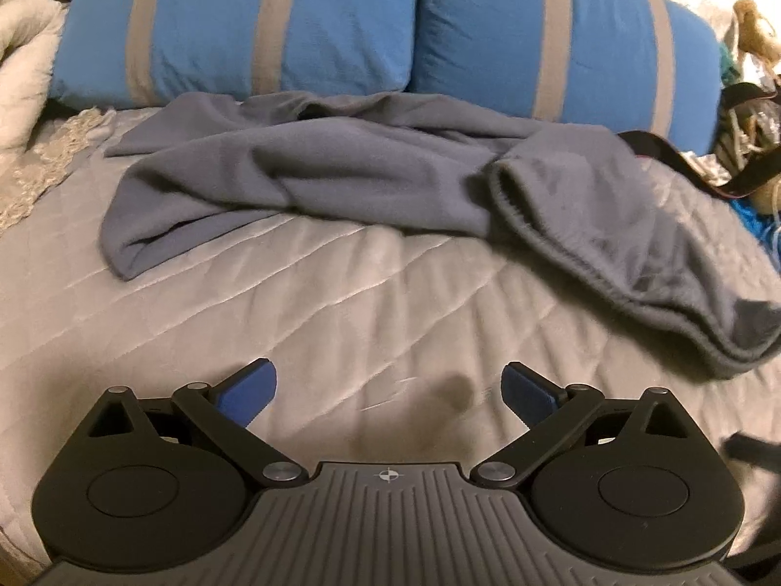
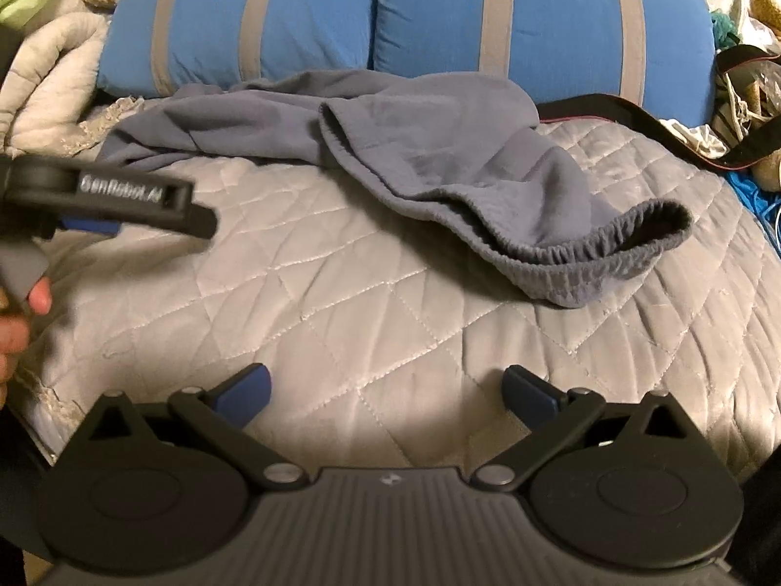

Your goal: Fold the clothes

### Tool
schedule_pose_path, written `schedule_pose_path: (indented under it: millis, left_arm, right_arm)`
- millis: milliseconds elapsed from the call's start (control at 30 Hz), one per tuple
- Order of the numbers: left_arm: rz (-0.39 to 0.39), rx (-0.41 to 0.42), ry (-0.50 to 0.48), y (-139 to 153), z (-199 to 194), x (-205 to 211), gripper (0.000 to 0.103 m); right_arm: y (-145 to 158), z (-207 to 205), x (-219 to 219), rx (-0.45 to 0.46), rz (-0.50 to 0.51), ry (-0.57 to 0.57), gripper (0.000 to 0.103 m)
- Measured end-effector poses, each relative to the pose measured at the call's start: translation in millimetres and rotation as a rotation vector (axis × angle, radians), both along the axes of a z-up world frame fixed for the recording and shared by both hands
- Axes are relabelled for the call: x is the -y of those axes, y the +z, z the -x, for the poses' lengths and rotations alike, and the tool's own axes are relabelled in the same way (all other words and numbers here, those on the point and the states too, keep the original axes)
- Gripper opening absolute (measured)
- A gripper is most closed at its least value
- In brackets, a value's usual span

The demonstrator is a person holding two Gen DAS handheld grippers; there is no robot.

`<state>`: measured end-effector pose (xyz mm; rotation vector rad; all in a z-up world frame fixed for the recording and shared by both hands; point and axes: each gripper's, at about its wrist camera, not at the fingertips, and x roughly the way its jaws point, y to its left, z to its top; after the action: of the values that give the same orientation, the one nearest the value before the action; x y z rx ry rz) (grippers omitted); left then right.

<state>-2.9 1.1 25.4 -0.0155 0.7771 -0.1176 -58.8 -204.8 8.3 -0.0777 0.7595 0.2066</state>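
Observation:
Grey sweatpants lie crumpled across the far half of the quilted bed, legs to the left, elastic waistband to the right. My left gripper is open over bare quilt, well short of the pants, nothing between its blue pads. My right gripper is open too, hovering over the quilt in front of the waistband. In the right wrist view the pants fill the middle, and the left gripper shows side-on at the left edge, held by a hand.
Two blue pillows with grey stripes lean behind the pants. A rumpled pale blanket sits at the left. A black strap and cluttered items lie at the bed's right edge.

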Motion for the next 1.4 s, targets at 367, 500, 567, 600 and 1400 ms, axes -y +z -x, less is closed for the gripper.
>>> schedule_pose_path:
  millis: [367, 500, 567, 600, 1400]
  left_arm:
    - [0.115, 0.090, -0.108, 25, 7, 24, 0.100]
    - [0.143, 0.083, -0.129, 23, 2, 32, 0.100]
    - [0.166, 0.082, -0.138, 22, -1, 33, 0.100]
    - [0.174, 0.079, -0.132, 22, -3, 34, 0.100]
    - [0.244, 0.068, -0.088, 36, -29, 34, 0.100]
  right_arm:
    - [-3, 2, -4, 0.063, 0.001, 0.025, 0.103]
    - [-2, 6, -6, 0.087, 0.027, 0.055, 0.103]
    - [0, 10, -8, 0.113, 0.038, 0.081, 0.103]
    - [1, 13, -9, 0.131, 0.042, 0.095, 0.102]
    - [19, -1, 21, 0.364, 0.988, 0.451, 0.103]
